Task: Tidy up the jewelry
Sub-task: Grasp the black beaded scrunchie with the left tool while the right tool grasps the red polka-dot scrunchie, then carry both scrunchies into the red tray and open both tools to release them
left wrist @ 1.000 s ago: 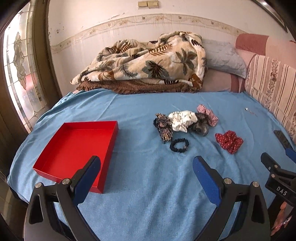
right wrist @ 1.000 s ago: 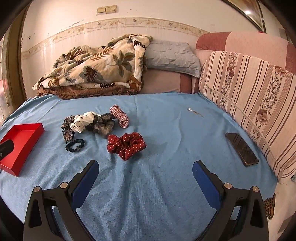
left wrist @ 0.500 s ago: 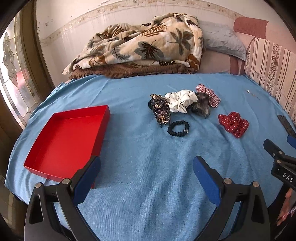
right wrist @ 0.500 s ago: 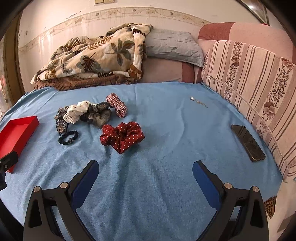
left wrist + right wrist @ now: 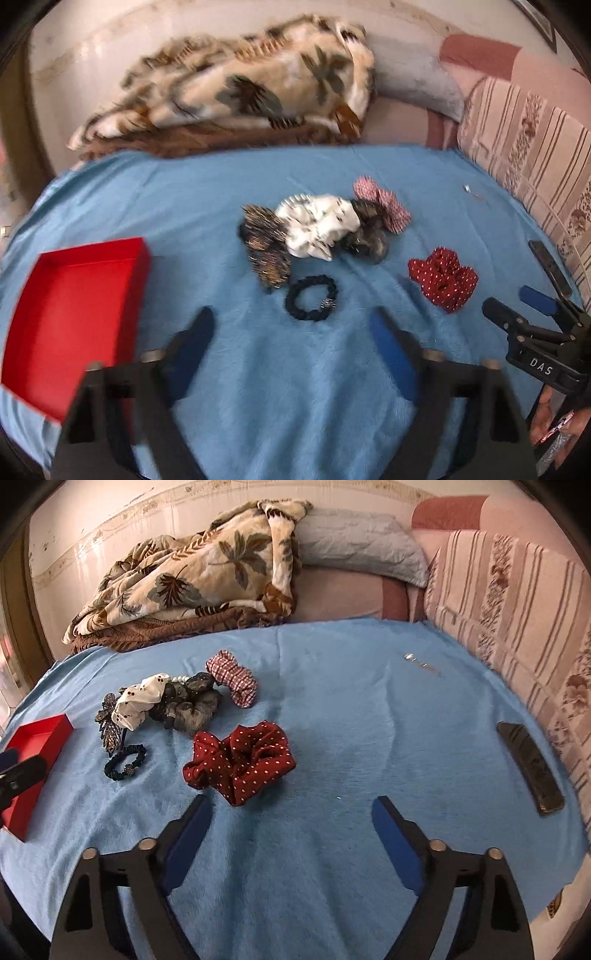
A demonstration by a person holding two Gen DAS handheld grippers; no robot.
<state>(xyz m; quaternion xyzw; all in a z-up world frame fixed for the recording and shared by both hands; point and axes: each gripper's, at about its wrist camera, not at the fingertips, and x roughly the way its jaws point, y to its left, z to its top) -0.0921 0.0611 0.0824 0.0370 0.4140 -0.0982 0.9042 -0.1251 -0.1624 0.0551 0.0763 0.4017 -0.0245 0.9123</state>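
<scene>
Hair accessories lie on a blue blanket (image 5: 295,387): a small black hair tie (image 5: 311,297) (image 5: 125,763), a beaded brown clip (image 5: 266,245) (image 5: 110,723), a white scrunchie (image 5: 319,225) (image 5: 138,700), a grey scrunchie (image 5: 192,705), a red-checked scrunchie (image 5: 384,205) (image 5: 233,677) and a red dotted scrunchie (image 5: 443,280) (image 5: 240,760). An empty red box (image 5: 70,314) (image 5: 35,753) sits at the left. My left gripper (image 5: 291,332) is open, just short of the black hair tie. My right gripper (image 5: 291,819) is open, just short of the red dotted scrunchie.
A leaf-print blanket (image 5: 195,572) and a grey pillow (image 5: 358,550) are piled at the back. A striped cushion (image 5: 517,620) lines the right side. A dark phone (image 5: 530,766) lies by it, and a small silver piece (image 5: 421,662) lies on the blanket farther back.
Both grippers have moved forward and lower toward the accessories. The black hair tie and the red dotted scrunchie now sit closer to the open fingers. Nothing on the bed has moved.
</scene>
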